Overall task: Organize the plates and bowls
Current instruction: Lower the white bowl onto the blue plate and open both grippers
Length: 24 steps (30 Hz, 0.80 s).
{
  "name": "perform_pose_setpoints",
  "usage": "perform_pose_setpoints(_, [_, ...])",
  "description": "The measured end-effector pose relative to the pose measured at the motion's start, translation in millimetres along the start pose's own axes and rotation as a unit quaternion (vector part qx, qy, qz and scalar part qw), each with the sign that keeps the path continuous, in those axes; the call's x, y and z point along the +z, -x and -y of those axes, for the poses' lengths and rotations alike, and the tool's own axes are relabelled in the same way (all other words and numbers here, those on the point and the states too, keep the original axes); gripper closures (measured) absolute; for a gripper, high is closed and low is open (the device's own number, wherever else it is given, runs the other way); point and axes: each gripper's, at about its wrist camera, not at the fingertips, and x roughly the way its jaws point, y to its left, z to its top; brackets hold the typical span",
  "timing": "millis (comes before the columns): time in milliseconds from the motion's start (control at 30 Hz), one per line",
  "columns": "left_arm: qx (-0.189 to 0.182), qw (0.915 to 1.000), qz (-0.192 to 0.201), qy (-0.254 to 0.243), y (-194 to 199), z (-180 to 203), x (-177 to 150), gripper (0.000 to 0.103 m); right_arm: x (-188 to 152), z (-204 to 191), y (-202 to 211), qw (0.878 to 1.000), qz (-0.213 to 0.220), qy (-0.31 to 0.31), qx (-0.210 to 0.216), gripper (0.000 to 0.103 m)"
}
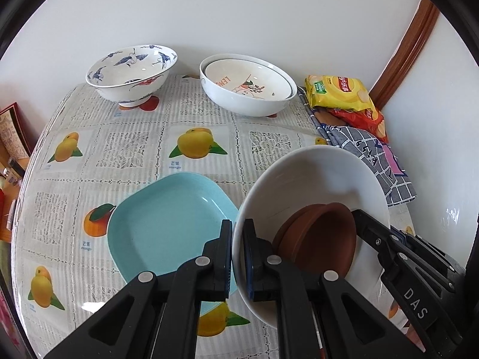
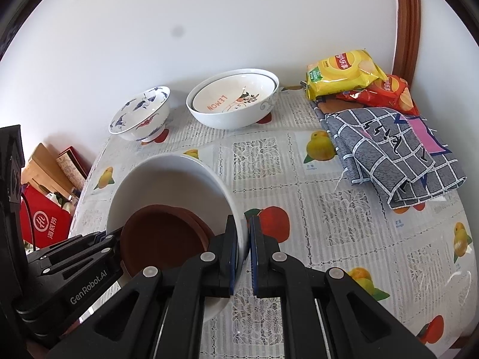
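Observation:
Both grippers hold one large white bowl [image 1: 314,179] by opposite rims, above the table. My left gripper [image 1: 237,239] is shut on its left rim. My right gripper [image 2: 244,239] is shut on its right rim [image 2: 191,173]. Brown saucers [image 1: 320,236] lie stacked inside it and also show in the right wrist view [image 2: 163,237]. A light blue square plate [image 1: 167,224] lies on the table left of the bowl. A blue-and-white crane bowl [image 1: 131,71] and a white bowl with a lemon-print dish nested inside [image 1: 248,89] stand at the back.
Yellow and red crisp bags [image 2: 344,71] and a folded grey checked cloth [image 2: 389,155] lie at the back right. The fruit-print tablecloth [image 2: 329,224] covers the table. Red boxes [image 2: 45,224] stand off the left edge. A wall is behind.

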Motion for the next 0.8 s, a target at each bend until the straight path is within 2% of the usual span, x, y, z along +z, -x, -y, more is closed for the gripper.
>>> perform_pose_setpoints(800, [0.017,0.9996,0.002,0.022,3,-45,4,0.095,3,-44,-21,1.000,-0.009,0.020,0.014,0.096])
